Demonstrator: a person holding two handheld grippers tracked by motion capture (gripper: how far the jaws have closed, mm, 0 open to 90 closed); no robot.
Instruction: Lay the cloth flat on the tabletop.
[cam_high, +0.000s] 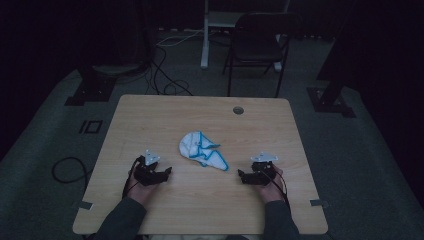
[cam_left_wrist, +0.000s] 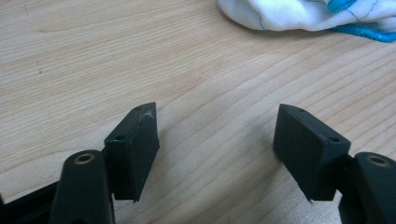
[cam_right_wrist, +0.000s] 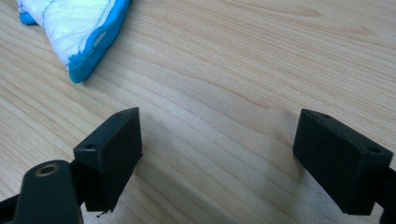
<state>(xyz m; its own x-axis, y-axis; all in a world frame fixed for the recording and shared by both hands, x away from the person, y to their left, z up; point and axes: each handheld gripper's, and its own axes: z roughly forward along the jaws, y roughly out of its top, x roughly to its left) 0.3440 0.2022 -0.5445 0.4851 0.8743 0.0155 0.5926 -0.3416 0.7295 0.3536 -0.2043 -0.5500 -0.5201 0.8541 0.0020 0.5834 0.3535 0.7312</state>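
Cloth: white cloth (cam_high: 202, 150) with bright blue edging, lying crumpled in a loose heap near the middle of the table, a pointed corner trailing toward the right gripper.
Cloth, left gripper view: a white fold with thin blue stitching and a strip of blue hem (cam_left_wrist: 303, 14) at the top edge, well ahead of the jaws, nothing touching it.
Cloth, right gripper view: the blue-bordered corner (cam_right_wrist: 79, 32) at upper left, ahead of the jaws and off to the side, apart from them.
Table: light wood-grain top (cam_high: 165, 115), bare around the cloth; a round cable hole (cam_high: 238, 110) near the far edge.
Left gripper: (cam_high: 167, 171) low over the near left part of the table, held in the person's left hand (cam_high: 137, 187), pointing in toward the cloth; near it but not in contact.
Left gripper jaws: standing wide apart, only bare wood between the two black pads (cam_left_wrist: 133, 149).
Right gripper: (cam_high: 241, 175) low over the near right part of the table, in the person's right hand (cam_high: 270, 187), pointing toward the cloth's trailing corner; close to it, a gap of table between.
Right gripper jaws: spread wide, holding nothing; wood grain between the pads (cam_right_wrist: 109, 154).
Arrangement: the two grippers face each other across the near side, cloth between them and slightly farther from the person.
Sleeves: dark sleeves (cam_high: 122, 220) enter from the bottom edge.
Surroundings: dim room; a dark folding chair (cam_high: 257, 45) beyond the far edge, cables (cam_high: 165, 75) on the grey floor.
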